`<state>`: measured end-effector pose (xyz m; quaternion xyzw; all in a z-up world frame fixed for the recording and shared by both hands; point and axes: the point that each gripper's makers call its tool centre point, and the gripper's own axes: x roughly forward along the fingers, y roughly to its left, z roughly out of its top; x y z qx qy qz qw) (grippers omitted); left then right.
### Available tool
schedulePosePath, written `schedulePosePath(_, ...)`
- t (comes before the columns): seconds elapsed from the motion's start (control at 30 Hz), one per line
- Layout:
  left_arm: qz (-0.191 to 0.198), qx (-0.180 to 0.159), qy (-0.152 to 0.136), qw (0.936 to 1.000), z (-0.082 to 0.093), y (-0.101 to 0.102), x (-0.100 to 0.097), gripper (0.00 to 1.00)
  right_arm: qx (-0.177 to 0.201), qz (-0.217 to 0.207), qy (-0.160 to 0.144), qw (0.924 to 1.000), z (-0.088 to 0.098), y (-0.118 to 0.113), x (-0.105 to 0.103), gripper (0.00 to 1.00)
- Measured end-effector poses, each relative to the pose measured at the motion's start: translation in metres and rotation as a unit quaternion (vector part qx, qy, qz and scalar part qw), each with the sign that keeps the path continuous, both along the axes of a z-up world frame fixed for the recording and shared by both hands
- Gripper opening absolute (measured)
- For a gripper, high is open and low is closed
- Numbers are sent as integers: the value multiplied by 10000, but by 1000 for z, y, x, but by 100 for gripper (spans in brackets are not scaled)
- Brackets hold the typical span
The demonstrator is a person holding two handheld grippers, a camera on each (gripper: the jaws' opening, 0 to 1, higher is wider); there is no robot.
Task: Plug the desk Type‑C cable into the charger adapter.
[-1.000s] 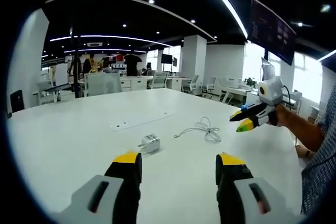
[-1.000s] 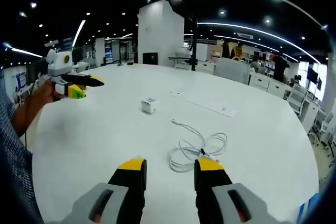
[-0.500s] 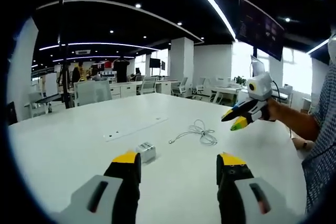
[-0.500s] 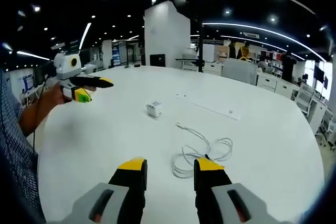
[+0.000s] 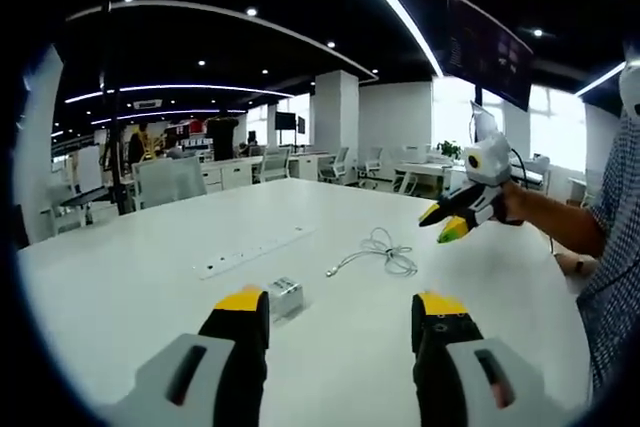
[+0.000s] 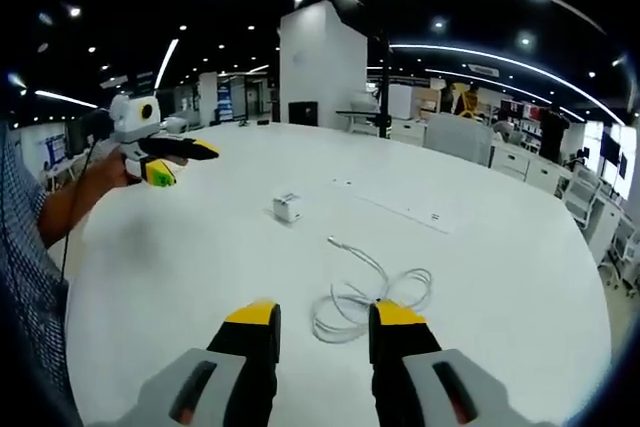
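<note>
In the left gripper view, the left claw (image 5: 340, 309), black with yellow tips, rises from the bottom with its jaws spread wide and nothing between them, held above the broad white bench (image 5: 120, 277). Just beyond its left jaw tip the small white cube-shaped charger adapter (image 5: 284, 297) sits on the bench. Farther from the adapter lies the loosely coiled white Type-C cable (image 5: 385, 252), its free plug end stretched back toward the adapter, the two well apart. Beside the adapter, on its far side, a long flat white strip (image 5: 250, 250) is set into the bench top. Past the cable hangs the right claw (image 5: 441, 222) in a person's hand (a checked sleeve shows at the edge), its jaws parted and empty. In the right gripper view, the right claw (image 6: 322, 314) stands spread over the bench (image 6: 180, 277), nothing gripped, with the coiled cable (image 6: 365, 292) lying just beyond its jaw tips. Beyond the cable's plug end sits the adapter (image 6: 287, 207), and past the adapter the left claw (image 6: 185, 159) hovers in the air, jaws apart. Far behind the adapter stand a white pillar (image 6: 322, 67) and rows of office desks and chairs (image 6: 455, 135).
</note>
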<state>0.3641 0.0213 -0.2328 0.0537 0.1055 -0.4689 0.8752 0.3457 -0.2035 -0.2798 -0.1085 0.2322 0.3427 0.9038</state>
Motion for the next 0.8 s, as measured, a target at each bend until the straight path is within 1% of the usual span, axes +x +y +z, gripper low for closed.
schedulePosePath(0.1,-41,58,1,10000,0,1,4,58,-40,18,-28,10000,3,0,2,37)
schedulePosePath(0.2,-124,38,-26,9999,2,0,6,58,-62,29,-45,10000,5,-1,5,37)
schedulePosePath(0.3,-178,110,-61,9998,0,-2,9,57,-82,57,-44,9999,5,0,7,37)
schedulePosePath(0.47,-277,109,-37,9996,-5,-3,15,57,-192,99,-36,9998,3,0,12,36)
schedulePosePath(0.7,-424,224,-39,9988,-12,-8,16,57,-257,174,-14,9995,0,1,21,36)
schedulePosePath(0.8,-480,203,-35,9986,-12,-12,18,57,-292,206,-14,9994,-1,1,25,36)
